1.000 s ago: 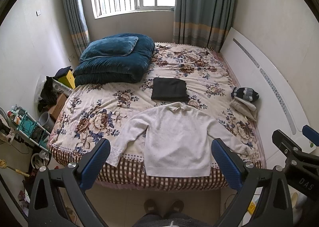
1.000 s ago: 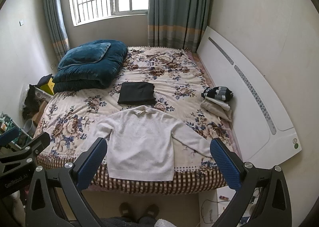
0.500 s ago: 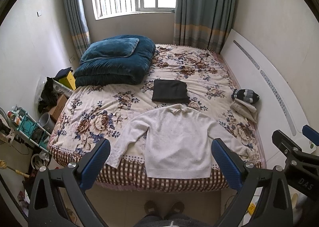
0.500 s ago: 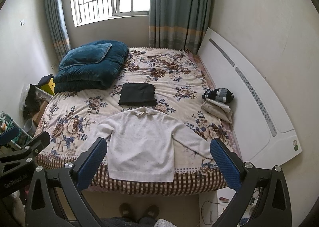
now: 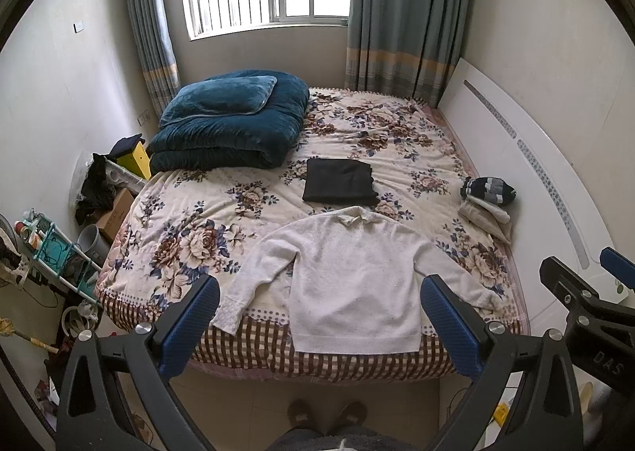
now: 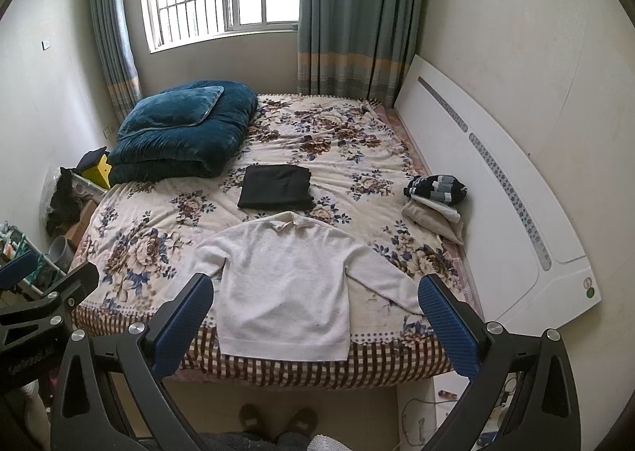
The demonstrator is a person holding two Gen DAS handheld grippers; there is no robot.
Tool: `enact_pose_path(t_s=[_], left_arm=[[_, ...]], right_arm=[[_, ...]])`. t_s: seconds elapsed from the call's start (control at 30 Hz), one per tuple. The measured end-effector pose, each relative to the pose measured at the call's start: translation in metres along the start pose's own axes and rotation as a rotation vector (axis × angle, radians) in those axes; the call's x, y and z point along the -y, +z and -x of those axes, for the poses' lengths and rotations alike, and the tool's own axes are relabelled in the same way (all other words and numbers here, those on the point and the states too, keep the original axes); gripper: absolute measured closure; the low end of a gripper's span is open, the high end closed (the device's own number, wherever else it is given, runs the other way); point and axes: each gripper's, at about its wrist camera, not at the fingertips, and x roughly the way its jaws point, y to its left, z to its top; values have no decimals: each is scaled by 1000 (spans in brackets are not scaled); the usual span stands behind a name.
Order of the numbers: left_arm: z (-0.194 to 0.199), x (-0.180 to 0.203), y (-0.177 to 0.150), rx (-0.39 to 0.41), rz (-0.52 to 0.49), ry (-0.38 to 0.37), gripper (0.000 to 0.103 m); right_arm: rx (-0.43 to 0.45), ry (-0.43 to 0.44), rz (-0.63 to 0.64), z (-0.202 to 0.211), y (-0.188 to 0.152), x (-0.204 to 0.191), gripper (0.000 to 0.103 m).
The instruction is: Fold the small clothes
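Note:
A white long-sleeved sweater (image 5: 353,276) lies flat and spread out on the near edge of the floral bed (image 5: 190,229), sleeves angled outward, hem hanging over the checked border. It also shows in the right wrist view (image 6: 283,284). A folded black garment (image 5: 339,181) lies behind its collar. My left gripper (image 5: 317,316) is open and empty, held above the floor in front of the bed. My right gripper (image 6: 315,316) is open and empty at the same height, to the right of the left one.
A folded teal quilt with a pillow (image 5: 230,129) sits at the back left of the bed. Small folded clothes (image 5: 486,201) lie at the bed's right edge by a white headboard (image 5: 528,189) leaning on the wall. A cluttered rack (image 5: 51,252) stands left. My feet (image 5: 325,411) show below.
Both grippers have drawn back and risen slightly, so the bed sits a little lower in the views. Nothing on the bed has moved.

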Motion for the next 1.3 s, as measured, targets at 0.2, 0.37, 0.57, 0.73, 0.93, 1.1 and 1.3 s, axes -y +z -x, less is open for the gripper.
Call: enact_pose_path(t_s=[0.2,0.37,0.57,0.73,0.93,1.1,1.3], left_arm=[[-5,0,27,3,-2,-6,0],[-45,-8,36,44,-12,37,0],[-148,-3,35,25,-62,97,0],[-254,17,30,-103,-69,118,0],[-376,53,23,-240,-100,215,0],[-470,70,8,-344,-82,299,0],[-570,94,-19,-469,-48,319,0]], right_arm=[[-6,-7,-26,-3,1,-2,0],[-23,-7,-127,-27,0,11,0],[-77,-124,-414,-115,-31,97,0],[-210,-216,-683,-214,-88,208,0],[-358,-270,-975,-367,-178,352,0],[-480,-293,-1188,-506,-250,445,3],[-502,-272,-1363,-617,-313,514,18]])
